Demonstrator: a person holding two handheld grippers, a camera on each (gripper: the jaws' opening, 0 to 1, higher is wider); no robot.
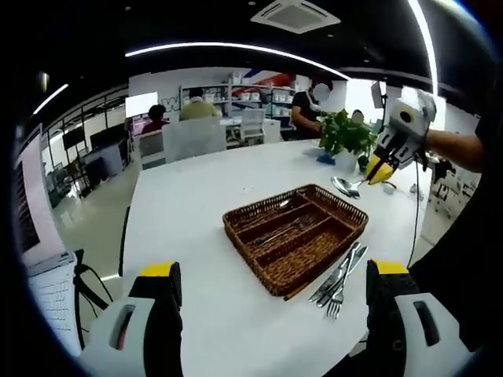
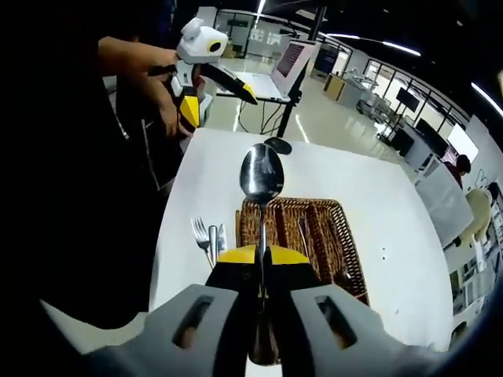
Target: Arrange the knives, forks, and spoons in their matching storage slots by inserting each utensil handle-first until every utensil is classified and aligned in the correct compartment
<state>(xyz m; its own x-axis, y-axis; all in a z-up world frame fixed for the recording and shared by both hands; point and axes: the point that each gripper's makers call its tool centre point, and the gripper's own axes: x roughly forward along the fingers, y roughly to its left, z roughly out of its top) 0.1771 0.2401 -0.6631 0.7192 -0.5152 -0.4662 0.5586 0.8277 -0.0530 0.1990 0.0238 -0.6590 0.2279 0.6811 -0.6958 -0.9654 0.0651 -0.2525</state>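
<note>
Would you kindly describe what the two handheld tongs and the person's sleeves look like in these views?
Each of the tongs has light grey moulded bodies with slotted openings, black jaw arms and yellow caps at the tips: see the left tongs and right tongs. Seen from the left gripper view, the right tongs carry a white housing, and a thin dark cable hangs below them. The person's sleeve is dark.

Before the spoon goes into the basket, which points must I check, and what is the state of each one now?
1. Spoon held firmly by the right gripper: ok, jaws shut on its handle.
2. Handle leads toward the wicker basket: not ok, the bowl points forward.
3. Spoon compartment identified: cannot tell, contents are unclear.
4. Left gripper away from the basket: ok, open and holding nothing.
5. Remaining utensils clear of the path: ok, they lie beside the basket on the white table.
</note>
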